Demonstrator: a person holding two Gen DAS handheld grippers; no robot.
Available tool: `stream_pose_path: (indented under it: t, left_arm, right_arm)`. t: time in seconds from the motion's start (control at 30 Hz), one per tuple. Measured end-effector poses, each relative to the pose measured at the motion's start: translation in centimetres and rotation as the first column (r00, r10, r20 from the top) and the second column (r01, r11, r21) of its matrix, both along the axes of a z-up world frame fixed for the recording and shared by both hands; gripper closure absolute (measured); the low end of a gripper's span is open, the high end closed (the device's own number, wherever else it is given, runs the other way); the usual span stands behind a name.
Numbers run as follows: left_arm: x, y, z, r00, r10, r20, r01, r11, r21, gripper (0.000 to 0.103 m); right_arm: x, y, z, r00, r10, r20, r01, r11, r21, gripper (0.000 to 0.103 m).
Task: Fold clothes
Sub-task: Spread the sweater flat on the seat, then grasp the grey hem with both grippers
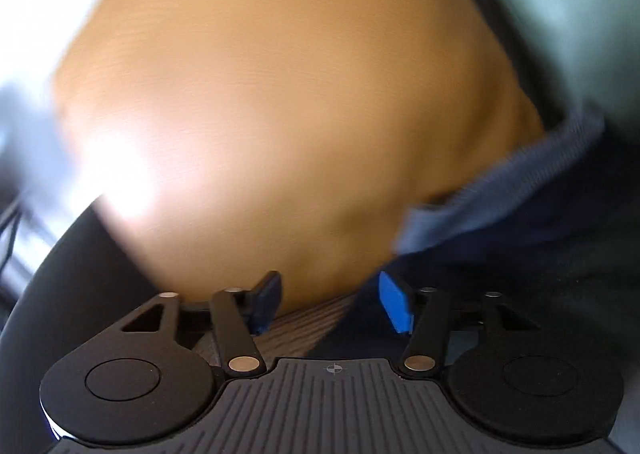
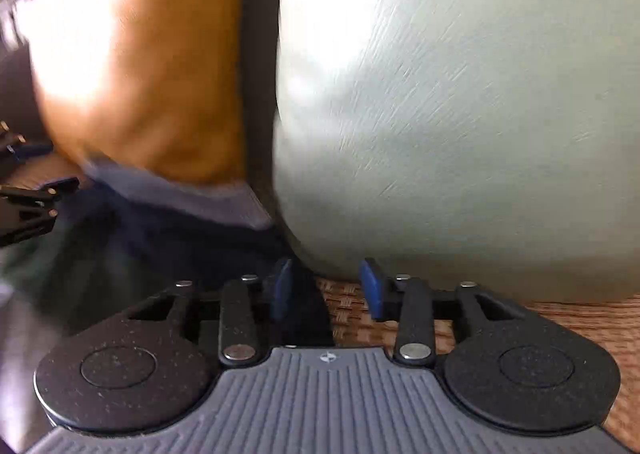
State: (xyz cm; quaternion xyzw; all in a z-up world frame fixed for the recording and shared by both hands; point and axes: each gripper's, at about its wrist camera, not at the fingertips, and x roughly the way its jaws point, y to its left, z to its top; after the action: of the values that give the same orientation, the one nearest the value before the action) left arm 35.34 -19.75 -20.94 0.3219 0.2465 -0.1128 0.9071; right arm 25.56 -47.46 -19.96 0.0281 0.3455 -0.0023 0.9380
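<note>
A dark navy garment (image 1: 520, 254) with a lighter blue ribbed band (image 1: 480, 205) lies at the right of the left wrist view. It also shows in the right wrist view (image 2: 180, 246), with the band (image 2: 192, 197) above it. My left gripper (image 1: 330, 304) is open, its blue pads apart, with the garment's edge at the right pad (image 1: 394, 308). My right gripper (image 2: 328, 288) is open at the garment's right edge, with dark cloth beside its left pad (image 2: 282, 288). The left gripper appears at the left edge of the right wrist view (image 2: 36, 201). Both views are blurred.
An orange-brown cushion (image 1: 260, 113) fills the left wrist view and shows at the left of the right wrist view (image 2: 152, 73). A pale grey-green cushion (image 2: 460, 113) stands close ahead of the right gripper. A woven brown surface (image 2: 560, 318) lies beneath it.
</note>
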Motion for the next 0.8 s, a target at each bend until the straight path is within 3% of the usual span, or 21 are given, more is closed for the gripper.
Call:
stream_pose_path:
  t: [0.07, 0.17, 0.23, 0.33, 0.47, 0.53, 0.67, 0.8]
  left_arm:
    - [-4.2, 4.5, 3.7, 1.0, -0.019, 0.004, 0.019, 0.997, -0.076, 0.033]
    - [-12.4, 11.4, 7.2, 0.998, -0.065, -0.008, 0.064, 0.989, -0.131, 0.032]
    - [-18.1, 15.3, 8.2, 0.996, -0.083, -0.042, 0.075, 0.982, -0.172, 0.025]
    - [-26.0, 20.1, 7.7, 0.986, -0.097, -0.137, 0.067, 0.977, -0.203, 0.024]
    - [-33.3, 23.6, 4.9, 0.96, -0.12, -0.253, 0.058, 0.969, -0.238, 0.024]
    - [-35.4, 23.5, 2.7, 0.945, -0.118, -0.304, 0.036, 0.965, -0.26, 0.024]
    - [-38.0, 24.5, 0.8, 0.921, -0.135, -0.366, 0.023, 0.955, -0.295, 0.022]
    - [-38.6, 25.4, -0.6, 0.89, -0.112, -0.442, -0.056, 0.935, -0.35, 0.02]
  right_arm:
    - [-5.1, -0.8, 3.2, 0.997, 0.015, 0.076, -0.018, 0.999, 0.037, 0.055]
    - [-14.6, -1.1, 7.2, 0.985, 0.037, 0.168, -0.048, 0.997, 0.06, 0.046]
    - [-20.8, 0.4, 9.1, 0.978, 0.07, 0.198, -0.083, 0.995, 0.059, 0.043]
    - [-28.7, 3.4, 10.8, 0.973, 0.106, 0.204, -0.12, 0.991, 0.057, 0.037]
    - [-35.3, 6.8, 9.5, 0.993, 0.069, 0.098, -0.083, 0.986, 0.147, 0.037]
    - [-38.0, 8.3, 7.9, 0.999, 0.038, 0.039, -0.045, 0.98, 0.193, 0.037]
    - [-41.5, 10.3, 3.8, 0.998, -0.005, -0.068, 0.022, 0.967, 0.255, 0.037]
    - [-44.0, 11.4, -0.2, 0.986, -0.042, -0.16, 0.084, 0.961, 0.264, 0.037]
